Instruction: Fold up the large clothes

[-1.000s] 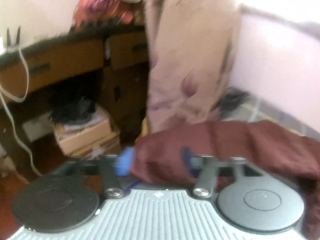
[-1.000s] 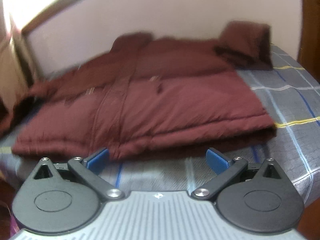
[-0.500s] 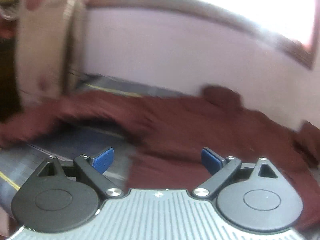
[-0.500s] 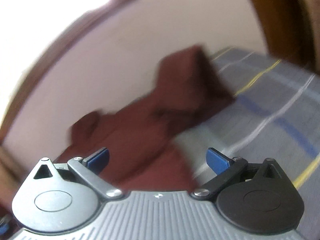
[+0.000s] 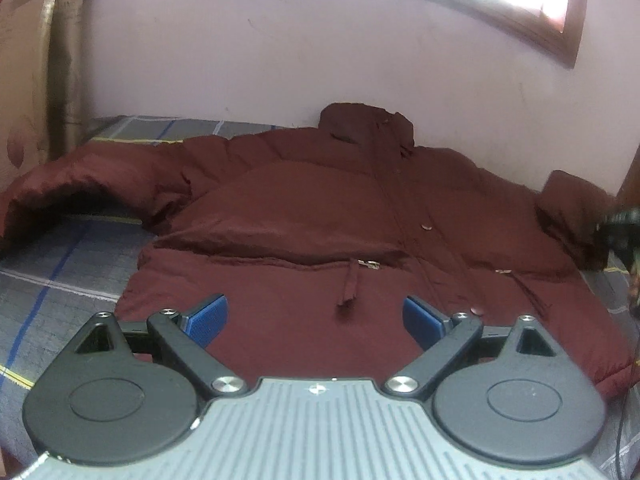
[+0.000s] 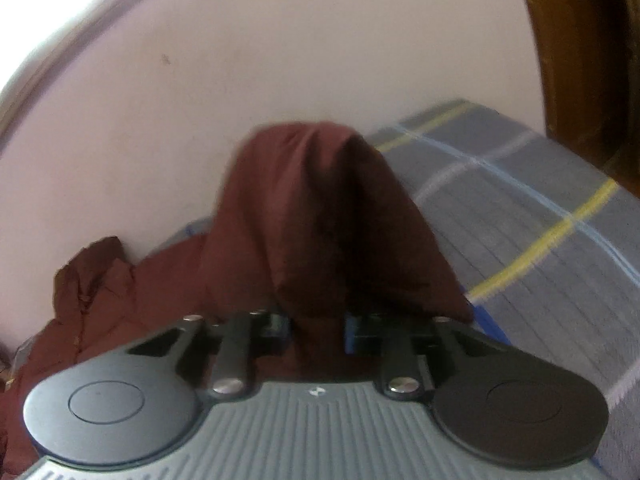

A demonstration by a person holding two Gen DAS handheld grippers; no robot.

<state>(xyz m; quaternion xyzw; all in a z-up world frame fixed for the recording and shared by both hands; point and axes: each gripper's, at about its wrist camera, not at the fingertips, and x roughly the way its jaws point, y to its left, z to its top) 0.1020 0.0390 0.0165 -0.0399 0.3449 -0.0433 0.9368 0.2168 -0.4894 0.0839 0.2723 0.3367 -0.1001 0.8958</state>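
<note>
Now our right gripper (image 6: 318,330) is closing on the jacket (image 5: 340,216) sleeve (image 6: 320,216) at the bed (image 6: 540,216) edge, our left gripper (image 5: 316,318) wide and empty; thin cloth could slip free.

Maroon jacket (image 5: 304,216); grey bedsheet (image 5: 60,276), blue-yellow-white checks.

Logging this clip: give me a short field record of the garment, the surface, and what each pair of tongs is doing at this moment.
garment: maroon padded jacket, front up, collar toward the wall
surface: grey checked bedsheet
left sleeve of view: spread out over the sheet toward the curtain
left tongs: open above the jacket's lower front, nothing between the pads
right tongs: closing on a bunched sleeve end, fabric between the pads
fold progress: body still flat, no fold laid yet
</note>
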